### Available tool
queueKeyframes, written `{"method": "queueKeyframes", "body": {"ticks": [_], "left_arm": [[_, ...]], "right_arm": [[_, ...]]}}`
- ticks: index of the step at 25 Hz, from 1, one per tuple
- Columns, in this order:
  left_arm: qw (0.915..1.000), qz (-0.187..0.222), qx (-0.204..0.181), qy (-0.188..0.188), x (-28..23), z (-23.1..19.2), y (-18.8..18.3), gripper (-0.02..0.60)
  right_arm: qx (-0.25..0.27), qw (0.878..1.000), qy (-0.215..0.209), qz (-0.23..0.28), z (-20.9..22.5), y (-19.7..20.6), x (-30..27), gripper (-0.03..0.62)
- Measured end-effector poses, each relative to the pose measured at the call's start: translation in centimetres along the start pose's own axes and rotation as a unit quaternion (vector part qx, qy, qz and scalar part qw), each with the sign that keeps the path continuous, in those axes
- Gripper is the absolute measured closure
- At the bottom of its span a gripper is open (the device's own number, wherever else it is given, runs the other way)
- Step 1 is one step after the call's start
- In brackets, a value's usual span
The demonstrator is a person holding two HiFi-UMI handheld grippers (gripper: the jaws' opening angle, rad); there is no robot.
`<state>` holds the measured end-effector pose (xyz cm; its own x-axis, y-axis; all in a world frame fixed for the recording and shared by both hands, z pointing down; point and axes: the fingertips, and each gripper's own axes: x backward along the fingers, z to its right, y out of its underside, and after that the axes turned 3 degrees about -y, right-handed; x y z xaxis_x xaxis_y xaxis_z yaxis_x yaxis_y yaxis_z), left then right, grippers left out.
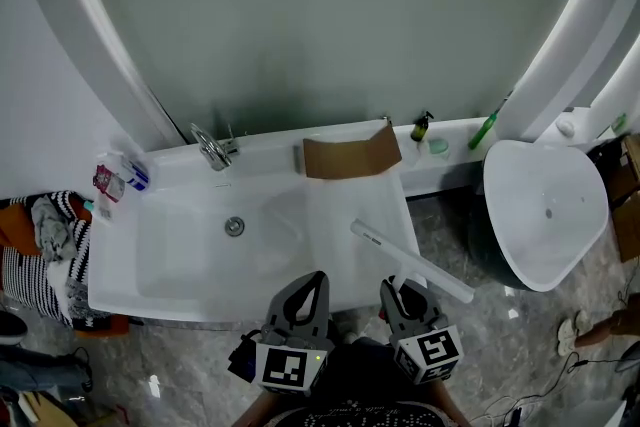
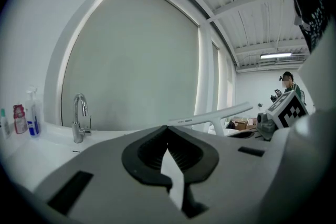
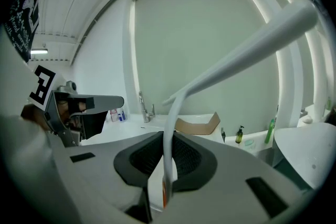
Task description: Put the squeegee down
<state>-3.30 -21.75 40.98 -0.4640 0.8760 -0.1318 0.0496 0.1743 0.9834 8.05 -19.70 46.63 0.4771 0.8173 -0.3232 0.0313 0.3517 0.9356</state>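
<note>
Right now the squeegee is off the surface, held in the right gripper. Its thin white handle runs down between that gripper's jaws, which are narrowed onto it and press it from both sides. In the right gripper view the handle rises from the right gripper and the squeegee's long white bar slants up to the right across the pale window. From the head view the bar lies at a slant over the right front corner of the white sink, with one end over the flat surface beside the bowl and the other past the front edge, above the grey floor.

The left gripper is just beside the right one, at the sink's front edge. Its tips are together and nothing is between them. The left gripper view shows the left gripper pointing roughly level across the sink, with the squeegee beyond it to the right.

A faucet stands at the back rim, a drain sits in the bowl, and a bent piece of cardboard stands at the back of the flat part. A dark pump bottle and a green bottle stand on the ledge to the right.
</note>
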Motion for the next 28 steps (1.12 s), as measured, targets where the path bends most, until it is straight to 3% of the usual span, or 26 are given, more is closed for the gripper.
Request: {"method": "queueKeyframes", "body": {"ticks": [10,21,28], "left_arm": [[0.9999,-0.010,0.008,-0.006,-0.9,-2.6,0.4,0.577],[0.9980,-0.020,0.019,-0.057,-0.8,-5.2,0.4,0.577],[0.9973,-0.021,0.029,-0.064,-2.0,-4.7,-0.1,0.577]], "right_arm": [[-0.009,1.000,0.002,-0.012,-0.2,0.0,-2.7,0.540],[0.001,0.999,-0.038,-0.025,-0.8,-0.7,-5.3,0.540],[-0.022,0.997,-0.068,-0.030,0.6,-1.1,-7.2,0.540]]}}
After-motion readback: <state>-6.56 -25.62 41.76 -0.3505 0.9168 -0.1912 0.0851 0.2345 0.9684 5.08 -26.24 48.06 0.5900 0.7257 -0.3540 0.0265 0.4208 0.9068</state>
